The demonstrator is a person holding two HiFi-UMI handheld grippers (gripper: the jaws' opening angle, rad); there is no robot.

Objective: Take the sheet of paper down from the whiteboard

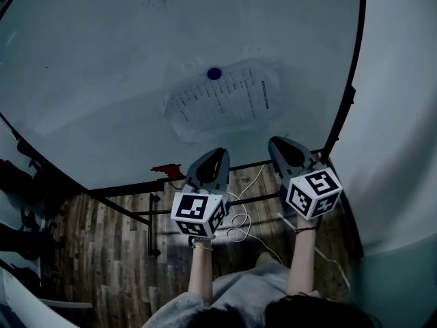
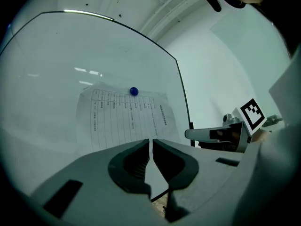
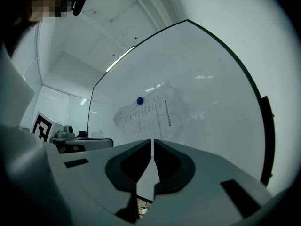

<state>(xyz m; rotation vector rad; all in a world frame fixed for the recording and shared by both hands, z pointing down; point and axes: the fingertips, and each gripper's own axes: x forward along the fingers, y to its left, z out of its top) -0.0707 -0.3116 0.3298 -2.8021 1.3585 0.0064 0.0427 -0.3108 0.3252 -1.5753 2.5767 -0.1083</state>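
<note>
A printed sheet of paper [image 1: 225, 101] hangs on the whiteboard [image 1: 102, 80], pinned at its top by a round blue magnet [image 1: 214, 74]. The same sheet [image 2: 124, 117] and magnet [image 2: 134, 91] show ahead in the left gripper view, and the sheet [image 3: 148, 114] with its magnet [image 3: 139, 100] in the right gripper view. My left gripper [image 1: 217, 154] is shut and empty, short of the board below the sheet's lower edge. My right gripper [image 1: 276, 144] is also shut and empty, just right of the left one. Both point level at the board, apart from the paper.
The whiteboard stands on a black frame [image 1: 205, 203] over a wood floor [image 1: 102, 251]. A white cable [image 1: 239, 224] lies coiled on the floor under the grippers. A red object [image 1: 164, 171] sits on the board's lower rail. A pale wall [image 1: 403, 115] is at the right.
</note>
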